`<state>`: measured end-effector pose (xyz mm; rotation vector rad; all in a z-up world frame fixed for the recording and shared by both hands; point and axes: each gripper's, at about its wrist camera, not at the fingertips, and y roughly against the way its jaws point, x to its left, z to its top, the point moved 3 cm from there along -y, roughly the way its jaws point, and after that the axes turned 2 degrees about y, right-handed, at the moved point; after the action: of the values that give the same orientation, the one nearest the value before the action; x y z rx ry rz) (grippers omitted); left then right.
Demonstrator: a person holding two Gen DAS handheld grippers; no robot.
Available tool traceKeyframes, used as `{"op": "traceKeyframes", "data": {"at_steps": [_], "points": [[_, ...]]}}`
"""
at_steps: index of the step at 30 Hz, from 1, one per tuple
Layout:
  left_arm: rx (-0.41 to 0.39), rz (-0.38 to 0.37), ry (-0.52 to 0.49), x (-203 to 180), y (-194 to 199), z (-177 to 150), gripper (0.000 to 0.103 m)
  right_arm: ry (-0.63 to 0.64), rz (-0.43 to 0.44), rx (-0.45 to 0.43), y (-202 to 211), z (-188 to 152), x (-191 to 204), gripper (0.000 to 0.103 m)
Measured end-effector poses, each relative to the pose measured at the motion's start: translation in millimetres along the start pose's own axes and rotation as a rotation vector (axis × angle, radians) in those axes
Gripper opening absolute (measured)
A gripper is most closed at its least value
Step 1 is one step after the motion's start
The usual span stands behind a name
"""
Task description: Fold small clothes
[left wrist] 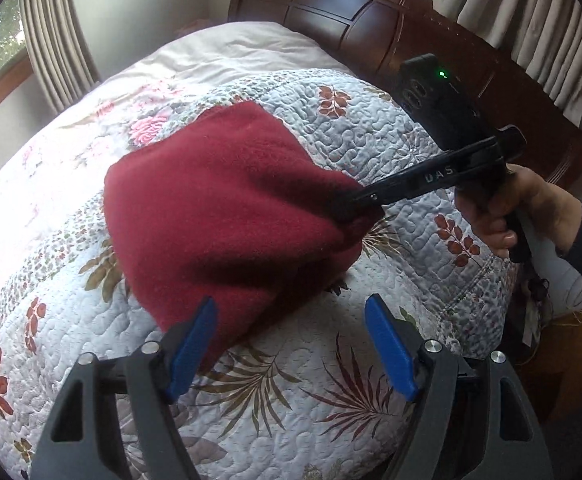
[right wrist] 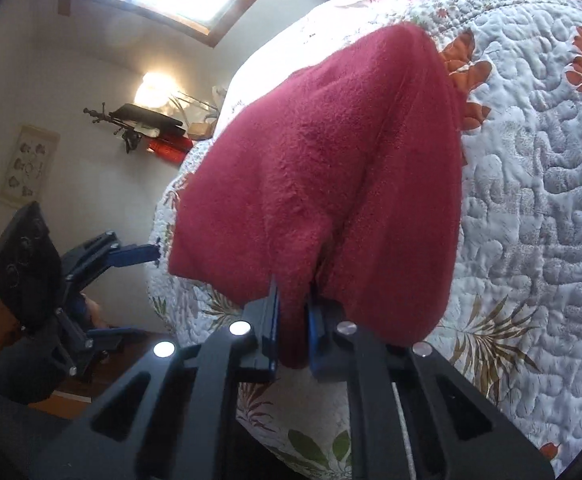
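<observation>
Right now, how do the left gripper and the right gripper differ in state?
The right gripper is shut on an edge of the red fleece cloth; the left gripper is open and holds nothing. The right lifts the cloth off the quilt; the left hangs just short of the cloth's near edge. Both have blue pads on black frames.

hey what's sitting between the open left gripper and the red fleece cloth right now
Nothing but bare floral quilt. In the left wrist view, the left gripper is open just short of the red fleece cloth, which the right gripper pinches.
</observation>
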<state>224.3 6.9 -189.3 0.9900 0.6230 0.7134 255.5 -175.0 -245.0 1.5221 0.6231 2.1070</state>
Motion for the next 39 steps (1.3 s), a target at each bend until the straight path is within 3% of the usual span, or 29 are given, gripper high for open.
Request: {"op": "traceKeyframes", "data": {"at_steps": [2,4,8,12,15,16,17,18,21,25,28,30,32,36,39], "points": [[0.004,-0.016,0.009,1,0,1,0.077,-0.054,0.063,-0.087,30,-7,-4,0.010],[0.017,-0.036,0.020,3,-2,1,0.077,-0.091,0.074,-0.123,42,-17,-16,0.010],[0.017,-0.117,0.040,0,1,9,0.076,-0.209,0.047,-0.073,15,-38,-58,0.010],[-0.004,-0.169,0.030,-6,-2,23,0.076,-0.228,0.019,-0.020,-13,-45,-70,0.013],[0.044,-0.202,0.072,4,-28,26,0.076,-0.229,0.064,-0.045,1,-35,-66,0.035],[0.075,-0.213,0.109,12,-40,24,0.076,-0.237,0.088,-0.087,11,-25,-65,0.052],[0.101,-0.227,0.147,19,-50,21,0.075,-0.236,0.093,-0.147,25,-14,-65,0.063],[0.109,-0.239,0.172,23,-56,20,0.075,-0.236,0.086,-0.187,36,-3,-66,0.063],[0.100,-0.253,0.178,22,-57,16,0.075,-0.238,0.044,-0.199,34,35,-71,0.063],[0.111,-0.262,0.179,22,-58,13,0.075,-0.260,-0.022,-0.175,-1,76,-77,0.059],[0.113,-0.269,0.183,21,-57,14,0.075,-0.256,-0.009,-0.145,-21,85,-81,0.008],[0.108,-0.282,0.190,22,-56,15,0.075,-0.211,-0.059,-0.204,-9,85,-79,0.007],[0.102,-0.313,0.202,20,-54,15,0.075,-0.278,-0.076,-0.268,6,82,-98,0.007],[0.090,-0.354,0.203,10,-46,15,0.075,-0.365,-0.079,-0.193,-29,74,-130,0.009],[0.064,-0.358,0.213,12,-33,18,0.075,-0.373,-0.038,-0.218,-28,77,-122,0.024]]}}
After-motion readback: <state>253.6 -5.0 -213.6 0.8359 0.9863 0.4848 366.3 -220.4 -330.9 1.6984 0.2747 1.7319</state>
